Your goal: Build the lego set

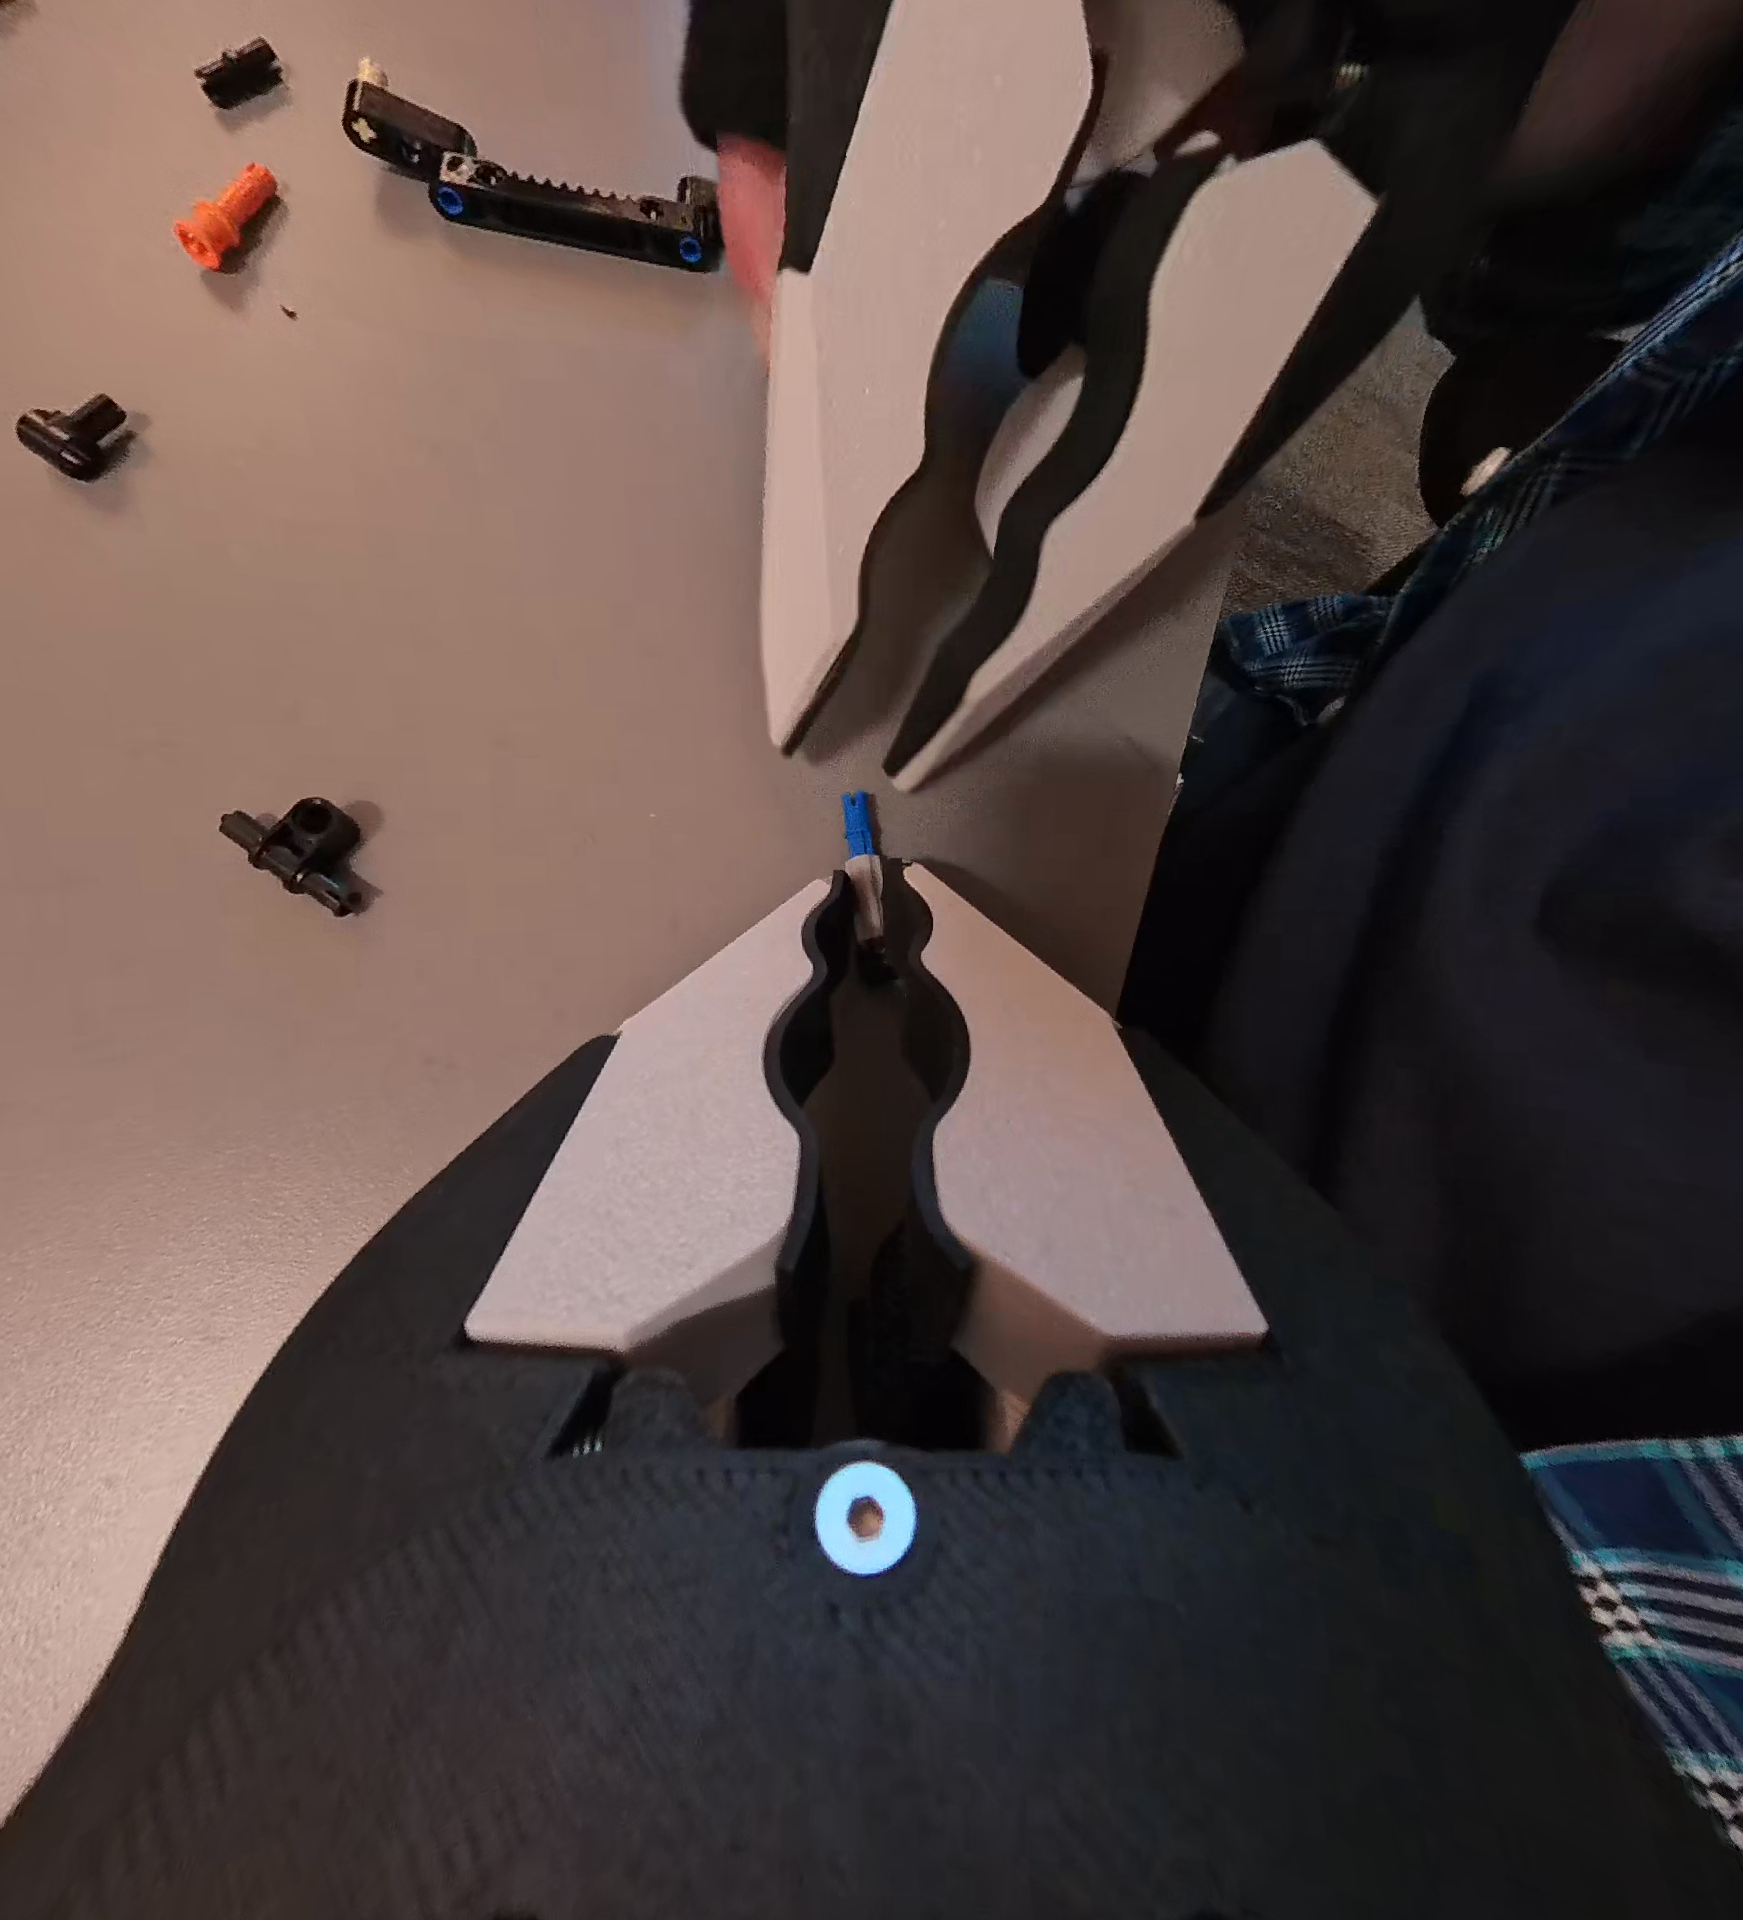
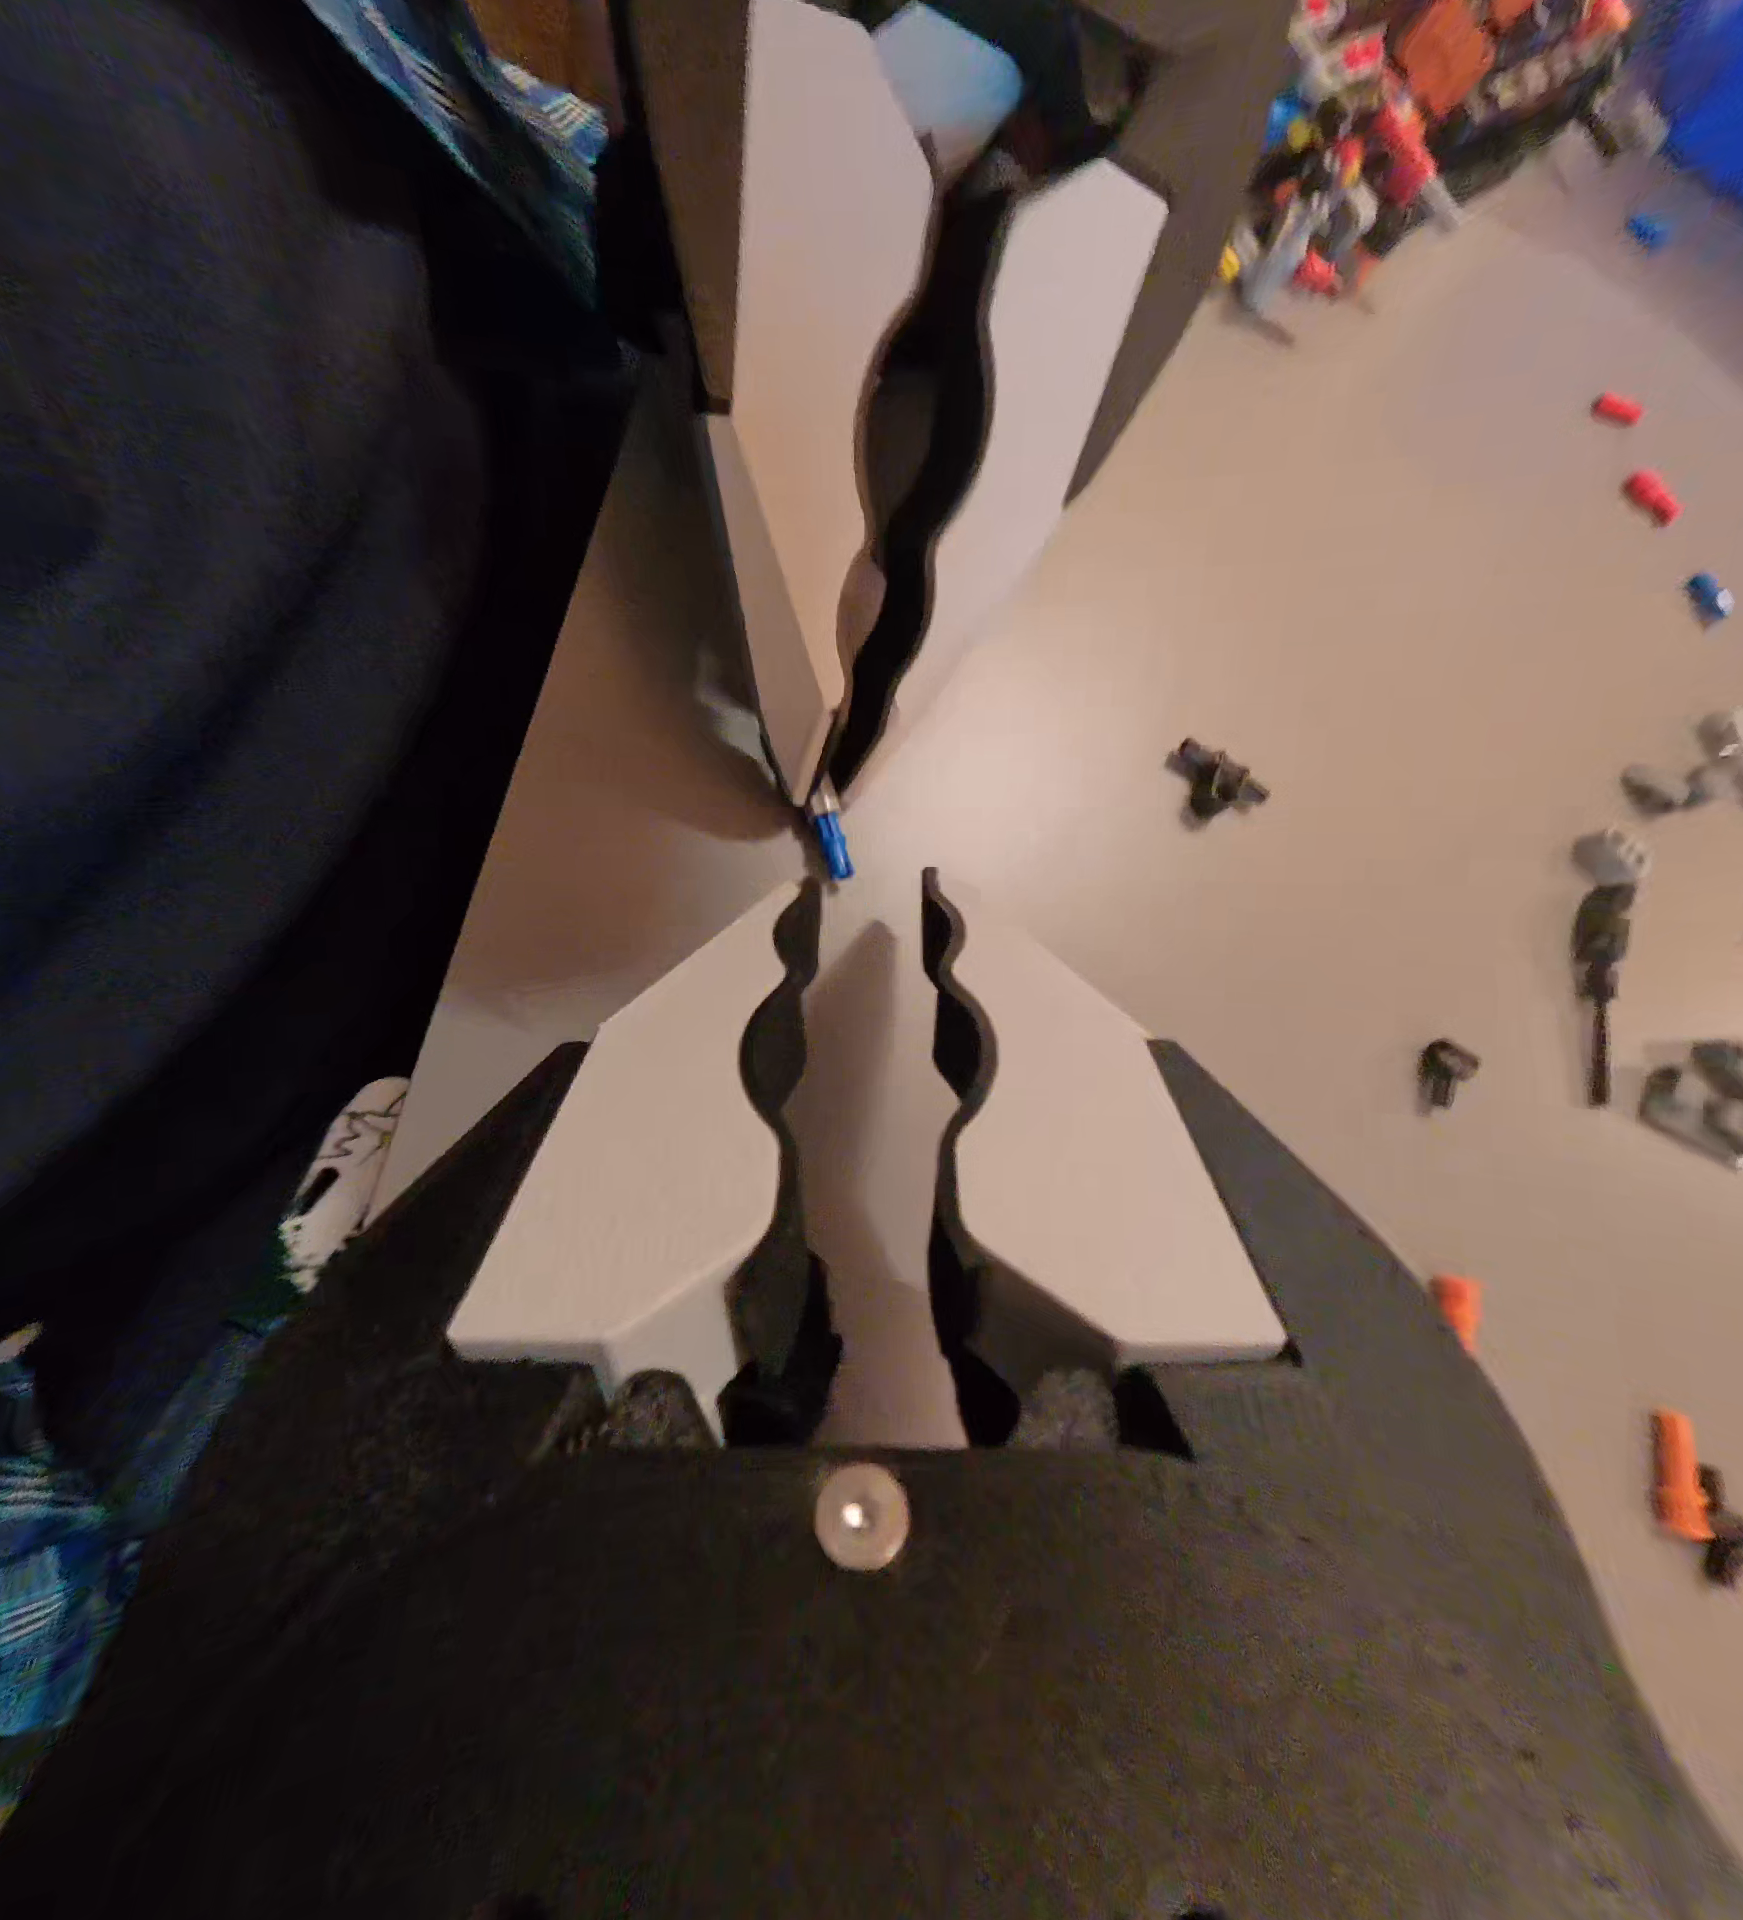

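Note:
My left gripper [image 1: 869, 878] is shut on a small pin piece [image 1: 856, 816]. Its blue end sticks out past the tips and its pale grey part sits between the fingers. In the right wrist view the left gripper [image 2: 825, 774] comes down from the top with the blue pin [image 2: 832, 842] pointing at my right gripper [image 2: 867, 881]. The right gripper is open and empty, with its tips just short of the pin. In the left wrist view the right gripper [image 1: 846, 764] reaches in from above, tip to tip with the left. Both are held over the table's near edge.
On the grey table [image 1: 431, 623] lie a black toothed beam with blue pins [image 1: 576, 208], orange pieces [image 1: 223, 218] and black connectors [image 1: 301, 847]. A pile of mixed parts [image 2: 1418, 135], red pieces [image 2: 1651, 497] and grey pieces [image 2: 1729, 758] lie to the right. A person's dark clothing [image 2: 171, 520] is close by.

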